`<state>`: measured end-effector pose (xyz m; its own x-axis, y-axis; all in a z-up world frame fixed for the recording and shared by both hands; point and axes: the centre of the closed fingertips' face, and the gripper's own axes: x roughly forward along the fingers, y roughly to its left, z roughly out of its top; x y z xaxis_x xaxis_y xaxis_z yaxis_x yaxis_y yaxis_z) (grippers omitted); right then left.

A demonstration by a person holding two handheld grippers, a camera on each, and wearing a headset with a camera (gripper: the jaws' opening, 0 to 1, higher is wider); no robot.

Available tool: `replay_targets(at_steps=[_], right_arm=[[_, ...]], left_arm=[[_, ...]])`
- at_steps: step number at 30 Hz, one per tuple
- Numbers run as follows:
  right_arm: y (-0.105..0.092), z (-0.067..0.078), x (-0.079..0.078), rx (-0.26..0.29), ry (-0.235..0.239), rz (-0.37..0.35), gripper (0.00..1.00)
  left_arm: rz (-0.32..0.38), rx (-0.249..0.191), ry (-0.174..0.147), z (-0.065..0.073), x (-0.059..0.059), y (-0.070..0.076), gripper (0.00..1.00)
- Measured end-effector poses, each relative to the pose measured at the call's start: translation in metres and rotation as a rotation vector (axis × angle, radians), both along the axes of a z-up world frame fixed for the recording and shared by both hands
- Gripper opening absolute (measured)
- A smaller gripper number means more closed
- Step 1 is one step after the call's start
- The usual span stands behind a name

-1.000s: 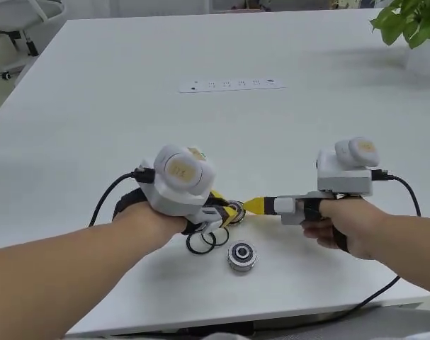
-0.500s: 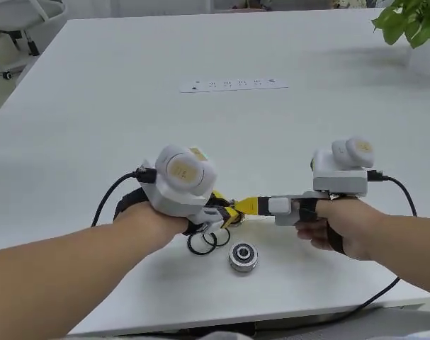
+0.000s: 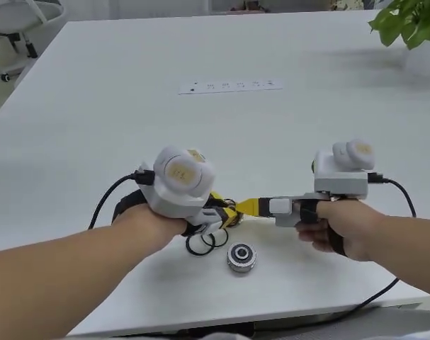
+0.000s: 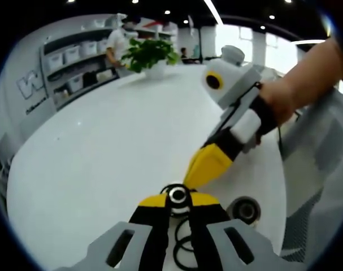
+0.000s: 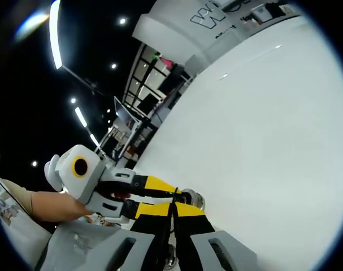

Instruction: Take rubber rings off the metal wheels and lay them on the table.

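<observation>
White worktop [image 3: 129, 106] carried everything, with a power strip [image 3: 231, 85] far up it and well apart from the work. My left tongs [image 4: 177, 199] were closed on the gripped wheel [image 4: 177, 195], holding it just above the worktop near the front edge. My right tongs [image 5: 172, 208] had both jaws pressed together to a point, the tip touching that wheel's rim; couldn't tell if any rubber was pinched. Bare wheel [image 3: 241, 256] sat flat on the worktop just in front of the tongs, and it looked stripped to me. Two rubber rings [image 3: 207, 241] lay overlapping on the worktop just beside it, under my left tongs. Gripped wheel seemed to have a dark band around it, so I judged the task partway: two rings down, the ring on this wheel not yet off.
</observation>
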<state>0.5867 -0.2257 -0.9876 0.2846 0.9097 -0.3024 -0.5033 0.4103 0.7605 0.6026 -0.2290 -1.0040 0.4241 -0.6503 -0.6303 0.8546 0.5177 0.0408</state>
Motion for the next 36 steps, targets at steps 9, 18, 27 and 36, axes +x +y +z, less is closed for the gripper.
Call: replay_targets(at_steps=[9, 18, 27, 36], right_arm=[[0.003, 0.003, 0.000, 0.014, 0.003, -0.005, 0.00], [0.003, 0.002, 0.000, 0.000, 0.001, -0.005, 0.00], [0.005, 0.003, -0.002, 0.000, 0.003, 0.010, 0.00], [0.007, 0.013, -0.004, 0.024, -0.004, 0.012, 0.00]], left_arm=[[0.002, 0.000, 0.002, 0.000, 0.000, 0.000, 0.13], [-0.014, 0.001, 0.012, 0.000, -0.001, 0.000, 0.13], [-0.012, -0.014, 0.033, 0.005, -0.007, 0.009, 0.18], [-0.002, -0.116, 0.039, 0.031, -0.021, 0.016, 0.27]])
